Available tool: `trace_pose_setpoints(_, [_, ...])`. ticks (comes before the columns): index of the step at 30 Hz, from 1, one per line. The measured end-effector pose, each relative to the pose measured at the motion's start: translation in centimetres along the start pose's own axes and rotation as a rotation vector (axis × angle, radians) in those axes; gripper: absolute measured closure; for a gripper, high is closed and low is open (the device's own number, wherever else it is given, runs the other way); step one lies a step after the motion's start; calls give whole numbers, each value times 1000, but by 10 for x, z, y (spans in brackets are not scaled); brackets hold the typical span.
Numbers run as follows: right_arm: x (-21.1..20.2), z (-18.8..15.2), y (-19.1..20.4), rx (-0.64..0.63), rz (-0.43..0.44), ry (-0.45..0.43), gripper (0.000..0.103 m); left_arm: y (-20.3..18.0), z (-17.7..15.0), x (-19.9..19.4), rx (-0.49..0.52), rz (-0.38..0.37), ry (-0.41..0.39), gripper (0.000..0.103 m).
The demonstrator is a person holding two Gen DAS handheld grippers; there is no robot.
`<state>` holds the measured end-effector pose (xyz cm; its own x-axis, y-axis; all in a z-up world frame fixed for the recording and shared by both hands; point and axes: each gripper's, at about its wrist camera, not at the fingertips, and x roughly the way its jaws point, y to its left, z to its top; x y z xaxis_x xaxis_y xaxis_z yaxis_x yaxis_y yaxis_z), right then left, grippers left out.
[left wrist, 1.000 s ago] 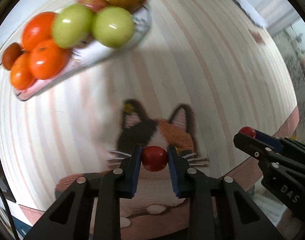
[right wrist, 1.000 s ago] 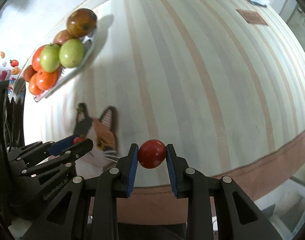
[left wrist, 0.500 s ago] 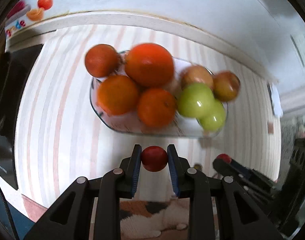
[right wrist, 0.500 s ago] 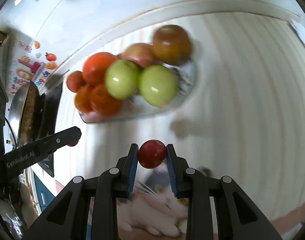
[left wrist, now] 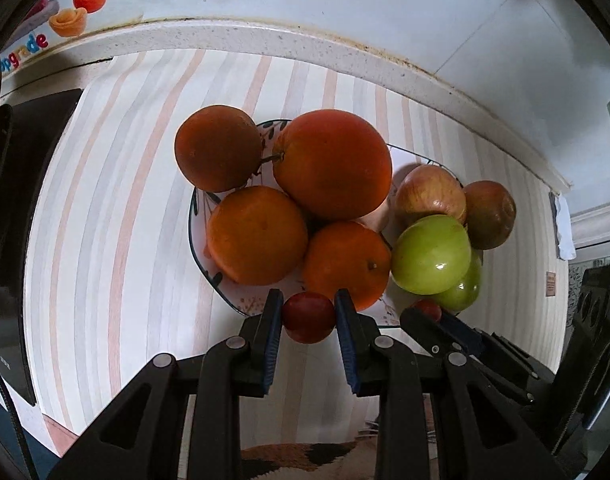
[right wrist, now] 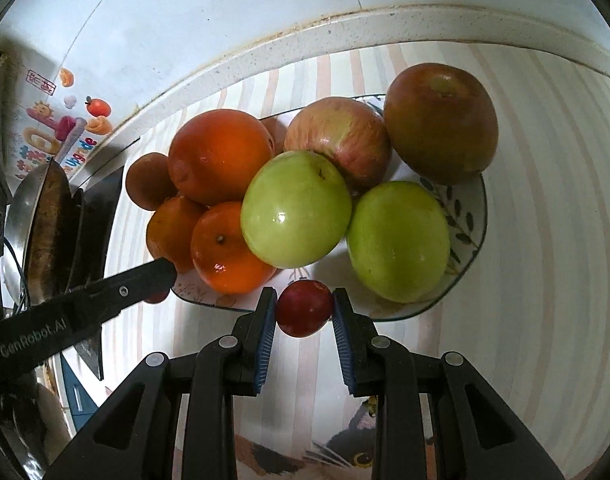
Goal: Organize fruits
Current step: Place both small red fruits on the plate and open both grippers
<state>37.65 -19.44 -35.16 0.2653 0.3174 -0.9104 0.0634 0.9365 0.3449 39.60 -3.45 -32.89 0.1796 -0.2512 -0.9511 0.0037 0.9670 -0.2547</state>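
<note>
My left gripper [left wrist: 308, 317] is shut on a small red fruit [left wrist: 308, 317], held over the near rim of a leaf-patterned plate [left wrist: 197, 216]. The plate carries several oranges [left wrist: 332, 164], two green apples [left wrist: 431, 254] and two reddish apples [left wrist: 429, 196]. My right gripper [right wrist: 304, 314] is shut on a second small red fruit [right wrist: 304, 314], just above the plate's near rim [right wrist: 471, 260], in front of the green apples [right wrist: 296, 224]. The right gripper shows in the left wrist view at lower right [left wrist: 429, 314]. In the right wrist view the left gripper [right wrist: 157, 280] sits at the left.
The plate stands on a striped cloth [left wrist: 105, 220] close to a white wall ledge [left wrist: 345, 46]. A black stove top [left wrist: 21, 208] and a pan [right wrist: 45, 216] lie at the left. A cat-shaped mat [right wrist: 345, 456] lies on the cloth near the grippers.
Both grippers have travelled from above the cat mat across the cloth to the near rim of the fruit plate, each still holding its small red fruit. The plate now fills both views.
</note>
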Motion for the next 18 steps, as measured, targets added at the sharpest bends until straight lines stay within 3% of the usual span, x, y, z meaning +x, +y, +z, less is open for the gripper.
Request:
trace_pose_setpoints(5, [8,3,0,7,1,8,71,0,1,6,0,33,2,79])
trace_pose_setpoints(7, [11,4,-2,24,10,21,64,3,2,4,-14,50,4,76])
trace_pose_setpoints(8, [10,4,-3,31,11,18,55,4,3,2,-22,43,0,74])
trace_pose_setpoints(11, [4,3,-2,44,28,1,39,5,4,-10,-34,42,-39,71])
trace_pose_setpoints(12, [2,2,-2,44,24,-5,29,6,4,-14,-33,39,-44,67])
trace_pose_setpoints(16, [-18,-2,-3,50,18,-33,18,6,5,-32,-27,66,-84,46])
trace_pose_setpoints(18, [-30,-4,-4,47,-6,-42,8,7,3,-38,-17,93,-95,22])
